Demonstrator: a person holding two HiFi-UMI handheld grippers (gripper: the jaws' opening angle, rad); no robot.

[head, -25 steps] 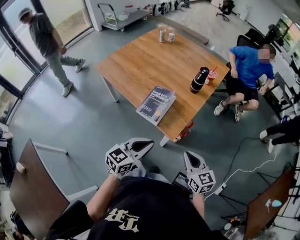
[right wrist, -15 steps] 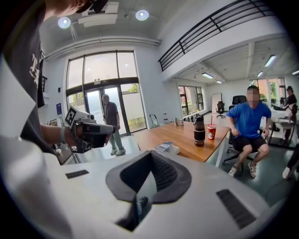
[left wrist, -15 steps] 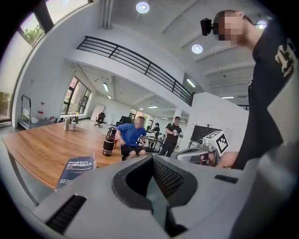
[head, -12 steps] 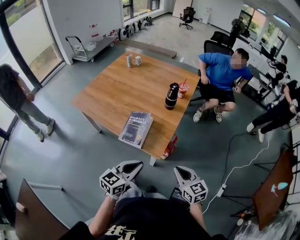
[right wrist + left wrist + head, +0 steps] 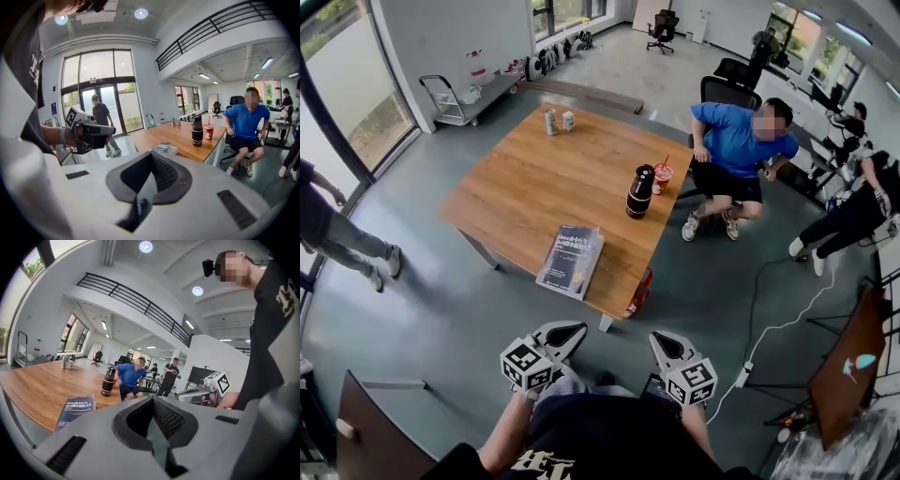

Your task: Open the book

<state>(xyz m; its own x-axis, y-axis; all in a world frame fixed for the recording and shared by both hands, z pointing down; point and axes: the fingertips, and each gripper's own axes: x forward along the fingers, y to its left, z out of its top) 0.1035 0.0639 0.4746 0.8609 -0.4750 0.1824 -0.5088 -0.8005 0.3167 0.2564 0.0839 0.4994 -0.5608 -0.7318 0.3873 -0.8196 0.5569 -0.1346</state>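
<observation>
Approach not yet begun: your left gripper (image 5: 572, 331) and right gripper (image 5: 660, 340) hang near your body, well apart from the square wooden table (image 5: 525, 187), each claw pressed together on nothing; the closed dark-blue softcover book (image 5: 570, 261) lies flat at the table's near edge. Judgement: step in, spread one claw, slip a jaw under the cover's free edge and lift slowly; pin the spine side with the other gripper so the book does not slide off. Count: one book; one tall black-and-brown bottle (image 5: 639, 191); one red cup with a straw (image 5: 662, 175); two small cans (image 5: 550, 122) at the far side.
</observation>
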